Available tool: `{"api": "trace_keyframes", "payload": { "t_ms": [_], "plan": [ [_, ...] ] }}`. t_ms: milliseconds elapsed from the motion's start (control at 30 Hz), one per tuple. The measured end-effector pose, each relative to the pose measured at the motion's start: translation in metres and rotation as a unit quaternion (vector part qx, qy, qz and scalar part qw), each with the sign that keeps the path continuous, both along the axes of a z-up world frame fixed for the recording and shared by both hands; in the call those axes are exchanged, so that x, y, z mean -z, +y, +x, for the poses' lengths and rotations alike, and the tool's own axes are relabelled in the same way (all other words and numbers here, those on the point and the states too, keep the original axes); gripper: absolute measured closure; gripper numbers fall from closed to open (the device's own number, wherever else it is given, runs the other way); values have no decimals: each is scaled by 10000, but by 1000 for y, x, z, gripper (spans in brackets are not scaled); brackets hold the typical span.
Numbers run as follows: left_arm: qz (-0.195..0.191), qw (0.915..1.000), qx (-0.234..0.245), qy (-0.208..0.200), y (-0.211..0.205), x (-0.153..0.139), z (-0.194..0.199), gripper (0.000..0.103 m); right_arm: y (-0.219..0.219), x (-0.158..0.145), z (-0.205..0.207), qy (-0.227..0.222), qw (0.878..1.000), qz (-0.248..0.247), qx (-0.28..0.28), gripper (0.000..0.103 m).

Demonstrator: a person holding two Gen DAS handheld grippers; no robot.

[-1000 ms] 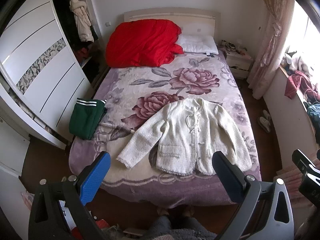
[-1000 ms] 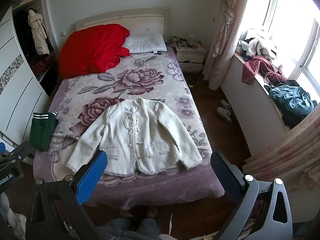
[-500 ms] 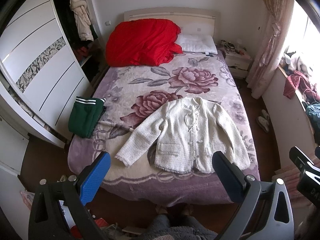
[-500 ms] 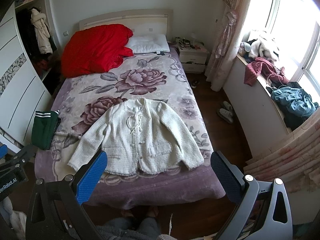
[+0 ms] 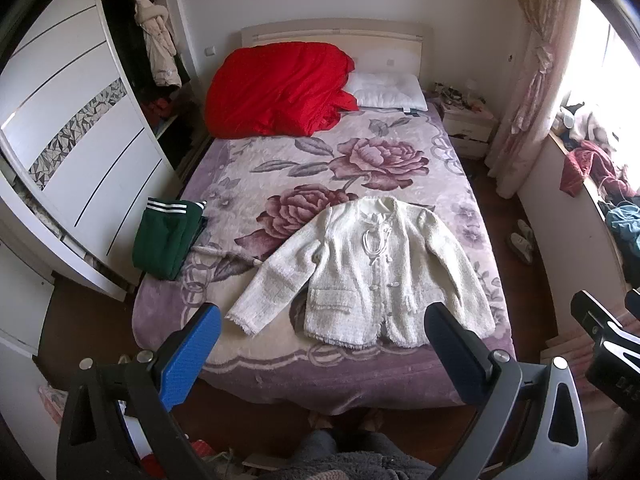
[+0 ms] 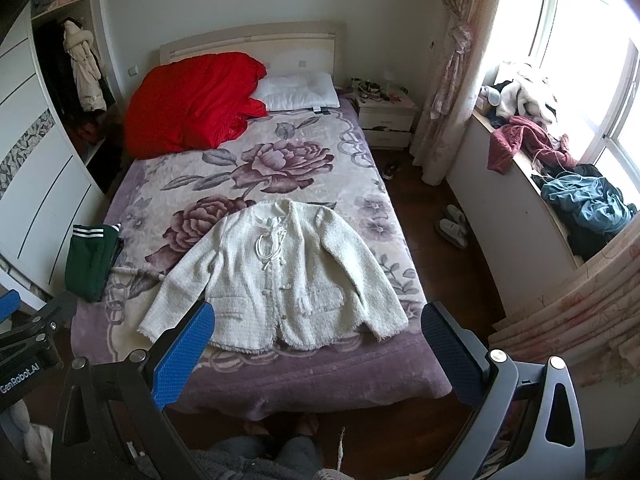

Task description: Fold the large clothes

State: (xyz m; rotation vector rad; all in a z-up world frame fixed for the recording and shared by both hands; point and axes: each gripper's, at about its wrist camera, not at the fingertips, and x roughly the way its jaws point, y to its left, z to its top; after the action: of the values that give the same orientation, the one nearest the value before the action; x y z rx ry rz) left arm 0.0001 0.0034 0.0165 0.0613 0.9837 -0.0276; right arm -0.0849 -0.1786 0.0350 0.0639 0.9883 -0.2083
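Bed (image 5: 256, 184) before us: one white cardigan (image 5: 372, 276) flat, one green garment (image 5: 168, 240) beside; our left gripper (image 5: 320, 344), right gripper (image 6: 316, 340) wide open, empty

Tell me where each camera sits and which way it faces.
Left wrist: on the left gripper, off the bed's foot, facing the headboard; its fingers, the person's legs and the right gripper's edge show.
Right wrist: on the right gripper, same direction, nearer the window; own fingers, legs.
Shared: white cardigan, green garment, red duvet.
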Motion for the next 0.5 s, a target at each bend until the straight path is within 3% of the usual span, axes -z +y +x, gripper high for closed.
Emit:
{"api": "trace_keyframes", "payload": {
  "t_ms": [500],
  "plan": [
    [-55, 10000, 56, -16, -7, -5, 1, 0, 1, -1, -2, -20, 10000, 19, -7, 0]
  ]
}}
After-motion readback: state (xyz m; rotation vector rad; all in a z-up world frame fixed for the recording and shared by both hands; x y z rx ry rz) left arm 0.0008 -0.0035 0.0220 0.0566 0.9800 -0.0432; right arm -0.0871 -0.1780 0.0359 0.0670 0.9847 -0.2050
